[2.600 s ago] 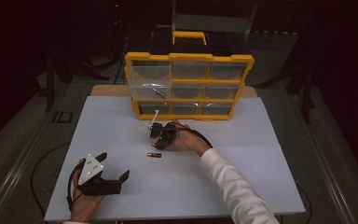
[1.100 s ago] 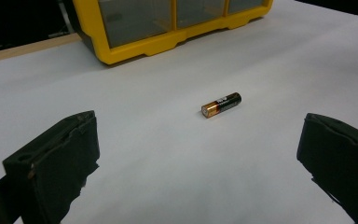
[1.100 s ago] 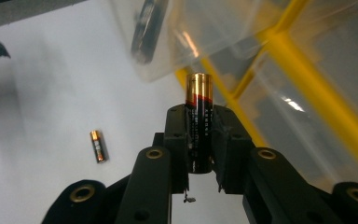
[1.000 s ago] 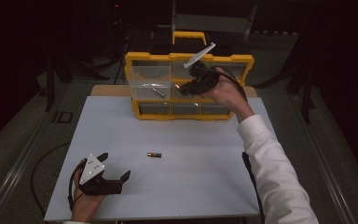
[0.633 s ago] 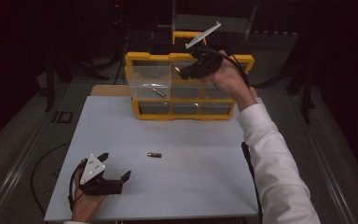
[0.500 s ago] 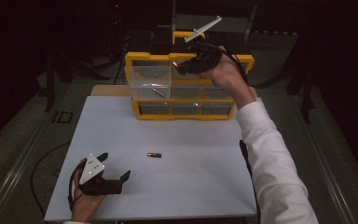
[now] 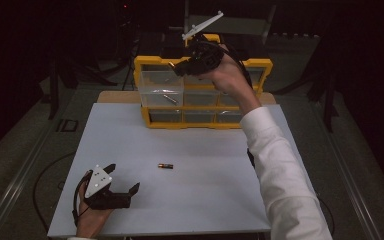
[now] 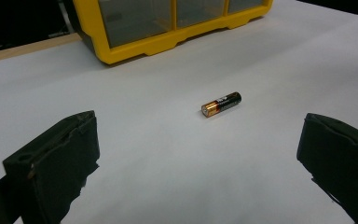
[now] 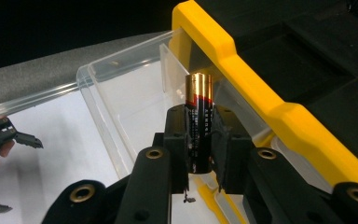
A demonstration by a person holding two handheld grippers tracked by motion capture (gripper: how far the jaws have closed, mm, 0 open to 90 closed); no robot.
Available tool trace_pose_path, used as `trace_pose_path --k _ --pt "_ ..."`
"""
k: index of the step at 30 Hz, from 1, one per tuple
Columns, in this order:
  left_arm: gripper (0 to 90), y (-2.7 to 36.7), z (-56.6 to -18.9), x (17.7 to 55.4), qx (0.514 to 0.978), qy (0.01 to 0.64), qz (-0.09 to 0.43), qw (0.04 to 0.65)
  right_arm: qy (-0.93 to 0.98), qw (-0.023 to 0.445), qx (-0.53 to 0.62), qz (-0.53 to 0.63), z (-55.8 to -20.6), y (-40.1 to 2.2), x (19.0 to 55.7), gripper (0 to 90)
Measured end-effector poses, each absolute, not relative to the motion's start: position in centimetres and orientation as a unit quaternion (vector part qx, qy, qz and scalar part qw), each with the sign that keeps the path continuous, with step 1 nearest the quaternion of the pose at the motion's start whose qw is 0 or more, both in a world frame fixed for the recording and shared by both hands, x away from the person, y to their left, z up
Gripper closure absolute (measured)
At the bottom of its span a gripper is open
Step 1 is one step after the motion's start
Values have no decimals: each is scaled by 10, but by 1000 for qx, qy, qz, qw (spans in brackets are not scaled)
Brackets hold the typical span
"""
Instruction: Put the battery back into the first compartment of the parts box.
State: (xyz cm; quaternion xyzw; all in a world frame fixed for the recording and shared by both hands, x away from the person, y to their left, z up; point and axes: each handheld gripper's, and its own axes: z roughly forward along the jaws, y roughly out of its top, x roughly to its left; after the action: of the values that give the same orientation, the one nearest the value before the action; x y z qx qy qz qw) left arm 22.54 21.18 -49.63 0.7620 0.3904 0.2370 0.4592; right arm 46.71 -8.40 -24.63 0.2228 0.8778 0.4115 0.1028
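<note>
Now the right gripper [image 7: 180, 67], jaws clamped on a battery [image 9: 199, 121], has risen from the table to the top-left pulled-out drawer [image 7: 161, 87] of the yellow organizer [image 7: 202, 92]; that clear drawer already holds one small cell. Left gripper [image 7: 125, 187] rests, jaws apart, on the white table [image 7: 205, 200], near a second battery [image 7: 165, 165], in a dark room

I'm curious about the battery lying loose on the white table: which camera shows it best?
The left gripper view: the battery lies close and sharp between the open jaws, its copper end and black body clear. The high view shows it as a tiny sliver; the right gripper view looks at another, gripped battery.
</note>
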Motion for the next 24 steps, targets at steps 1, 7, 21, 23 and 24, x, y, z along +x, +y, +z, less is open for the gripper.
trace_pose_path --k 1,7,21,23,24 --pt "0 212 -496 225 762 390 237 460 877 103 225 411 -247 -83 467 769" --pt "0 212 -497 225 762 391 236 460 867 111 232 427 -249 -82 469 306" --pt "0 211 -497 226 764 390 236 457 867 141 252 406 -267 -106 463 99" --pt "0 211 -497 226 764 390 236 457 867 140 251 408 -269 -109 462 100" --pt "0 211 -497 226 763 390 236 458 868 137 248 407 -271 -111 461 100"
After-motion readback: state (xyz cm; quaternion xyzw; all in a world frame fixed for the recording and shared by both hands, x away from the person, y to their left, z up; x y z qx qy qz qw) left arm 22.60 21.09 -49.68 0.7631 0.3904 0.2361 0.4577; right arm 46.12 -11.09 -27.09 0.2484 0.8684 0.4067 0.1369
